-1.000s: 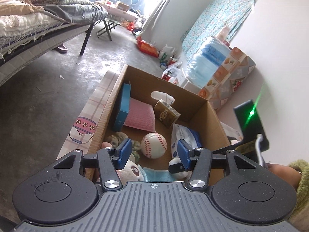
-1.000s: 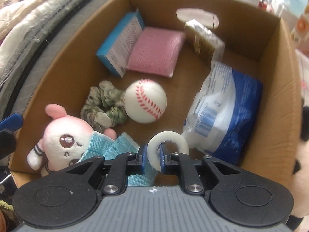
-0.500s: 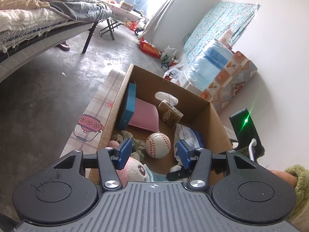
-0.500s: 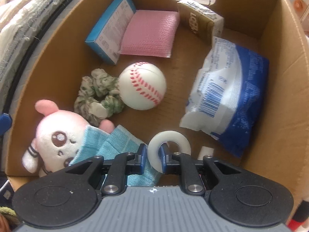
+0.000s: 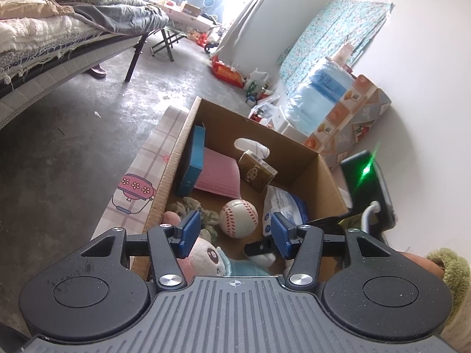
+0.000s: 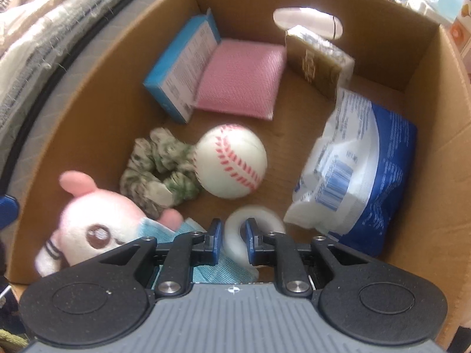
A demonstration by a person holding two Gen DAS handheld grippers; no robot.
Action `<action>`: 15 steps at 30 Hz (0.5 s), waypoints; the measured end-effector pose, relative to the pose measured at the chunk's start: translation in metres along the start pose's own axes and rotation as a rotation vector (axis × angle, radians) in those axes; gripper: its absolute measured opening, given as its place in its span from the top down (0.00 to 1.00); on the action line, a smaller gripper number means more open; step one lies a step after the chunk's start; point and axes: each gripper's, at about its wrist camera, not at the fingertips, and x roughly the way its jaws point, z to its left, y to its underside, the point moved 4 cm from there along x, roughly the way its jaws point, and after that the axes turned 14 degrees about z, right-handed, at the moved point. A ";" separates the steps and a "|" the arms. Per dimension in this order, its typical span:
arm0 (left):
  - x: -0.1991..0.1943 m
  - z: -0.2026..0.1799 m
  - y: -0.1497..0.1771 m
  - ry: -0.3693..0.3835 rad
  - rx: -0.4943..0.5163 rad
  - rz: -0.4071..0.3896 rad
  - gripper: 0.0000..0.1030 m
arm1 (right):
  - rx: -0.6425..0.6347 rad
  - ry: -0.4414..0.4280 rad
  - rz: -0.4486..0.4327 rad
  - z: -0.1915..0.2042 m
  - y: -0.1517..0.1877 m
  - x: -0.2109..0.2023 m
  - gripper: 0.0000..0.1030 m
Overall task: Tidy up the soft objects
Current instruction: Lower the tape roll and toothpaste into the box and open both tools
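Observation:
A cardboard box [image 6: 97, 88] [image 5: 297, 147] holds a pink plush rabbit [image 6: 97, 220], a teal cloth [image 6: 203, 267], a green scrunchie [image 6: 156, 170], a baseball [image 6: 231, 160] [image 5: 238, 219], a pink pad [image 6: 241, 79], a blue carton [image 6: 181, 64], a brown packet [image 6: 318, 64] and a blue-white bag [image 6: 359, 176]. My right gripper [image 6: 232, 241] is low inside the box, its jaws slightly parted around one side of a white tape ring [image 6: 253, 226], which looks blurred. My left gripper [image 5: 234, 232] is open and empty above the box's near edge.
The box stands on a checked mat [image 5: 141, 188] on a concrete floor [image 5: 59, 153]. A bed [image 5: 44, 38] is at the left, a water jug [image 5: 321, 97] and patterned box [image 5: 353, 114] by the white wall at the right. A black device with a green light [image 5: 365, 176] is beside the box.
My right gripper's jaws have parted a little around the tape ring, which was firmly pinched before. The left gripper has pulled back and up, staying open.

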 end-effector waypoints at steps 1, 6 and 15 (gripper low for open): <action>-0.001 0.000 0.000 -0.004 0.000 -0.002 0.49 | -0.007 -0.004 -0.017 0.001 0.001 -0.004 0.81; -0.002 0.000 0.001 -0.014 -0.004 -0.001 0.48 | -0.024 0.005 -0.086 0.001 0.007 -0.025 0.81; -0.007 0.000 0.001 -0.036 -0.002 -0.010 0.44 | 0.056 -0.206 0.050 -0.006 0.010 -0.016 0.81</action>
